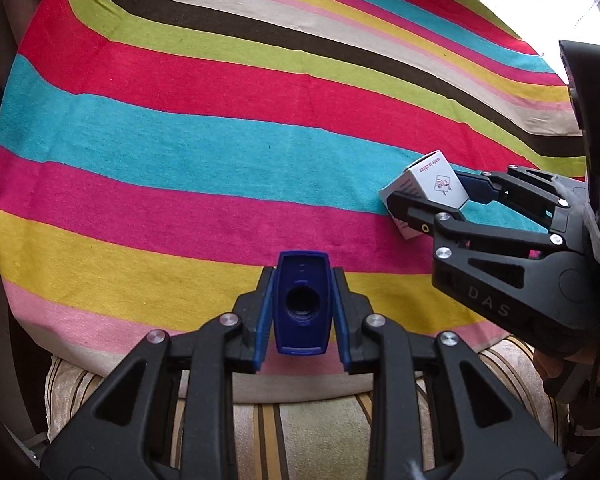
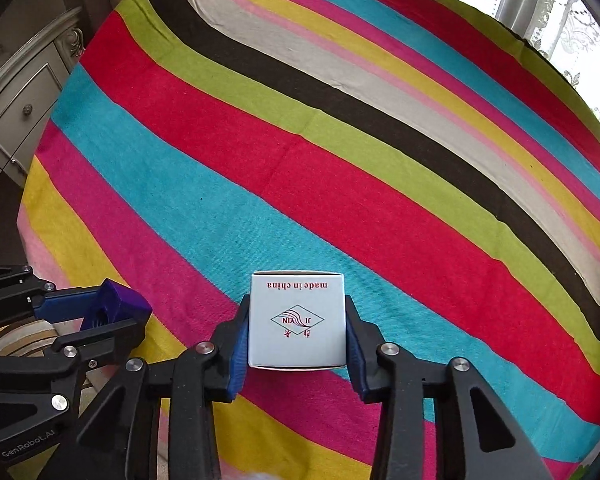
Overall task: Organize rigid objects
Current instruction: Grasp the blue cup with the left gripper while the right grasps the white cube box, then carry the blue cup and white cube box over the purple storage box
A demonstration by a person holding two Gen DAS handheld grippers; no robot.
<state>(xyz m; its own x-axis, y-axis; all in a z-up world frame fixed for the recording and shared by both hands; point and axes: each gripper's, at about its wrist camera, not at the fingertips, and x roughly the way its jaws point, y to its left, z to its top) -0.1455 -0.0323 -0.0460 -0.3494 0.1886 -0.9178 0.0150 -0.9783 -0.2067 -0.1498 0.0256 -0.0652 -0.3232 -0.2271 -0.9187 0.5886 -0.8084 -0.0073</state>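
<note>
A broad striped cloth (image 2: 340, 152) in red, turquoise, magenta, yellow, lime, brown and beige is covering the whole work surface, its bands running diagonally in the right wrist view and sweeping across in the left wrist view. At its near edge a cushion (image 1: 308, 420) with tan and brown stripes is showing beneath it. A pale carved cabinet (image 2: 24, 104) with a knobbed drawer is standing off to the left of the cloth, and a lace curtain (image 2: 548, 12) is hanging at bright windows beyond the far edge.

The right gripper (image 2: 296, 328) is reaching down over the turquoise and magenta bands and is clamping a small white box (image 2: 297, 320) between its blue pads, one pad pressing on each side face. The box is looking roughly cubic, with no clear long axis; its printed face, bearing red lettering and a diamond logo, is facing the camera with the print upside down. In the left wrist view the same box (image 1: 432, 188) is sitting tilted, one corner tipping toward the cloth.

The left gripper (image 1: 302, 304) is hanging near the yellow band, just beside the right one, and is gripping a small dark blue plastic piece (image 1: 302, 304). The piece's long axis is running along the fingers, pointing away from the camera, and a round recess in its face is turning toward the lens.

No container is showing in either view.
</note>
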